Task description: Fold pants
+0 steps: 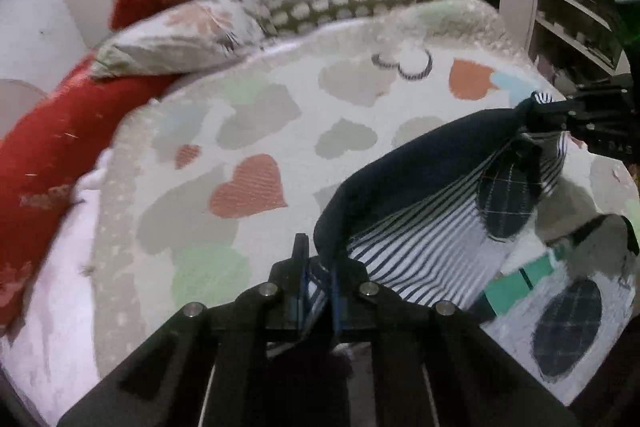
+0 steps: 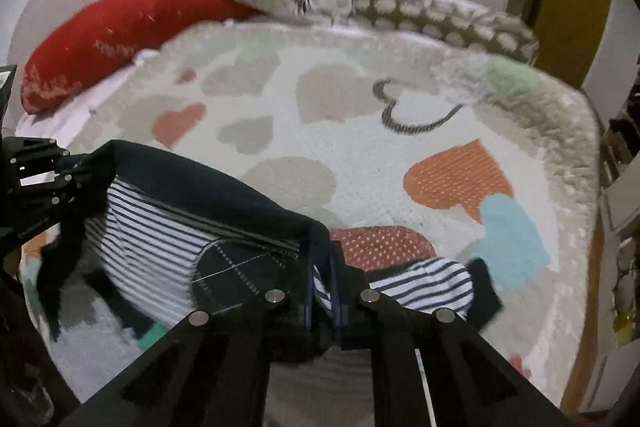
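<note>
**Pants (image 1: 420,227) hanging by the waistband between two grippers**

The pants are hanging just above the heart-print bedspread (image 1: 260,107), their dark waistband stretching straight from one gripper to the other, striped legs trailing down onto the bed. The left gripper (image 1: 318,279) is pinching one waistband corner, its jaws pressed tight on the cloth. The right gripper (image 2: 320,279) is clamping the other corner likewise. Bare bedspread is lying open ahead. Red pillows (image 1: 48,147) and patterned cushions (image 1: 180,39) are lining the far edge; shelves (image 1: 560,19) are standing past the right edge. No writing is legible.
</note>
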The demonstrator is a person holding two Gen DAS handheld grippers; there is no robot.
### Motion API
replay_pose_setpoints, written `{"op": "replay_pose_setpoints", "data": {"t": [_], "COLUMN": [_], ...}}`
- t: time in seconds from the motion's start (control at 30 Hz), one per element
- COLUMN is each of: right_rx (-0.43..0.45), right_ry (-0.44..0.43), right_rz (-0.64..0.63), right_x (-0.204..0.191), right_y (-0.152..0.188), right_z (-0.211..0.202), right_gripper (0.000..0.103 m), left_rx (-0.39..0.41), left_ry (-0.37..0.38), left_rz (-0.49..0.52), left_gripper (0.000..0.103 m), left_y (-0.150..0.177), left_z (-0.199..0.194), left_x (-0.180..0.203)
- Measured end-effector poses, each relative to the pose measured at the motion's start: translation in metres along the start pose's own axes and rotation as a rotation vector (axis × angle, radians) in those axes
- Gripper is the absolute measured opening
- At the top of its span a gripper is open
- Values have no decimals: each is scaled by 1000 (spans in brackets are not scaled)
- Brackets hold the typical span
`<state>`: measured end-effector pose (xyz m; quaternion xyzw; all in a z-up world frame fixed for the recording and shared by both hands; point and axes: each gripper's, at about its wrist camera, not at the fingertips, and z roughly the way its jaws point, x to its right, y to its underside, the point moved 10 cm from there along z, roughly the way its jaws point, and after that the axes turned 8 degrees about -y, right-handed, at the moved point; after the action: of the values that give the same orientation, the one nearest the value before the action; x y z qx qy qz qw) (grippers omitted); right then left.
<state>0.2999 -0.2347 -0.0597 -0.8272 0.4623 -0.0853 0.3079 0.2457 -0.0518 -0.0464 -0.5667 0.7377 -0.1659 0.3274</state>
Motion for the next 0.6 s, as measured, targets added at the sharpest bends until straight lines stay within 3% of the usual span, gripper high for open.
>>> {"op": "replay_pose_setpoints", "data": {"t": [0.17, 0.3, 0.6], "right_rx": [73, 100, 96], "right_ry": [-8, -24, -49], "right_rz": [-17, -8, 60], "right_x": [-38, -65, -101], "right_y": [22, 65, 161], "right_z": [-42, -56, -51], "right_gripper": [8, 8, 8], "left_rx": [80, 94, -2], "left_ry": [-82, -105, -69], "left_rz": [10, -16, -126], "left_gripper": [9, 9, 10], "left_y": [32, 68, 146], "left_z": [-49, -69, -61], "left_x": [6, 13, 22]}}
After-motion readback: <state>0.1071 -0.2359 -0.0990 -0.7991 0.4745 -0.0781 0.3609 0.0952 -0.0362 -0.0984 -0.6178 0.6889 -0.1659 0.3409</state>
